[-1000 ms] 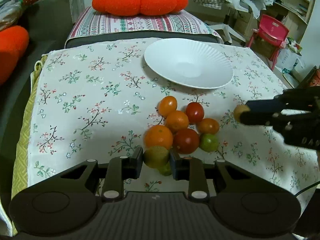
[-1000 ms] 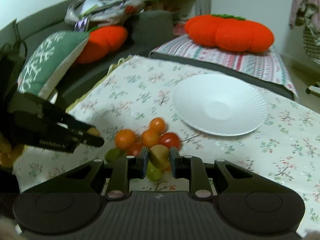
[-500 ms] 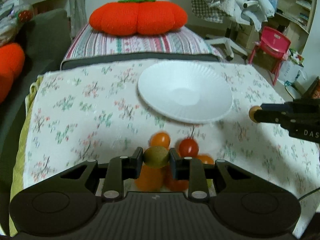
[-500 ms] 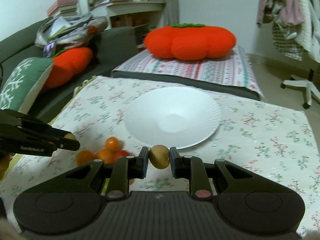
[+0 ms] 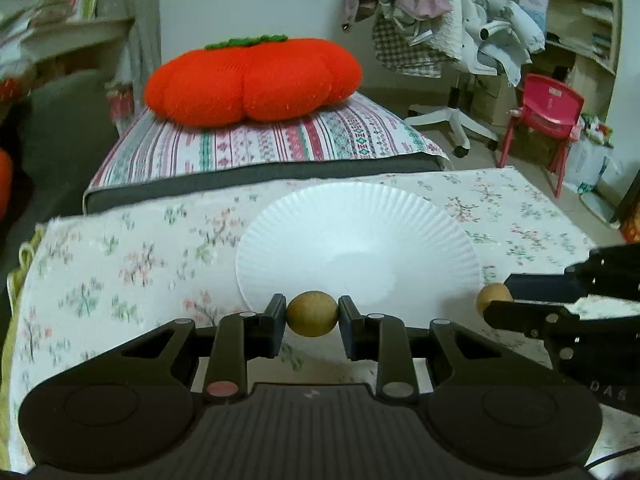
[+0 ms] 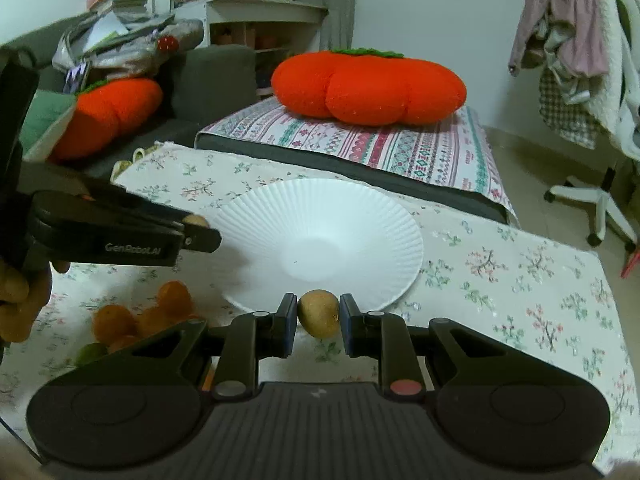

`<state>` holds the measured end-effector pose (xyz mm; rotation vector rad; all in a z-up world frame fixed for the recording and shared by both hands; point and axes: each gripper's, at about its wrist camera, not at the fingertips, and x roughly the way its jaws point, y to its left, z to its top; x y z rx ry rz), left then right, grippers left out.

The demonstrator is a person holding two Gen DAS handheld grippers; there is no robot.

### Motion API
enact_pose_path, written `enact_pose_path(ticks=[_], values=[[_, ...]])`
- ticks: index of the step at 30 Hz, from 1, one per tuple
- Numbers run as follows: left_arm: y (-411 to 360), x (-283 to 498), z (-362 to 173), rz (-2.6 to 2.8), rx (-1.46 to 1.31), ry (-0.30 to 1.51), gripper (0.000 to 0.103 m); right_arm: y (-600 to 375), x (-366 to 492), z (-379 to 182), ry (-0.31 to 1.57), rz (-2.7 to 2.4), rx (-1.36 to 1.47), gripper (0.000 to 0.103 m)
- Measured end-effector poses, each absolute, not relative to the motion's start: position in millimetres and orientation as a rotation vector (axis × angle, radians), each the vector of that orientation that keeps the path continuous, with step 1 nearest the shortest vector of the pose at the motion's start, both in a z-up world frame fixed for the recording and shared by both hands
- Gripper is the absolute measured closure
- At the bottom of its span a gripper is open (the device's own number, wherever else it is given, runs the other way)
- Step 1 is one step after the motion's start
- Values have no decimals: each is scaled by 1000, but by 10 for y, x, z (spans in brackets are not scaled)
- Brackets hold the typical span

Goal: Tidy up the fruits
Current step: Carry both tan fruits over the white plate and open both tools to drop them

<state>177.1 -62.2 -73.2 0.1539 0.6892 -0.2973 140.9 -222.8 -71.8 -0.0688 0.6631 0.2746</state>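
Two brownish kiwis (image 5: 312, 313) (image 6: 319, 312) hang clamped (one per gripper) just before the empty white ribbed plate (image 6: 360, 216), while orange fruits (image 6: 136, 318) cluster beside it.

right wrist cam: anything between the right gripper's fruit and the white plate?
Nothing. In the right wrist view the brown fruit clamped in the right gripper overlaps the near rim of the plate; no other fruit shows in between.

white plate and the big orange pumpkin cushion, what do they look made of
White plate: likely glazed ceramic, though paper or plastic is possible; matte white with fine radial ridges. Orange pumpkin cushion: soft plush or knitted fabric, fuzzy surface, stitched lobes, green fabric top.
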Motion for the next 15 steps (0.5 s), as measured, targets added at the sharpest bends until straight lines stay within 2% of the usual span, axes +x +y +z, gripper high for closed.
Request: enact_pose_path(ticks=[15], values=[[-706,2096,-1016,-363,106,719,99,-2099,1862,-1010,648,271,-82,83]])
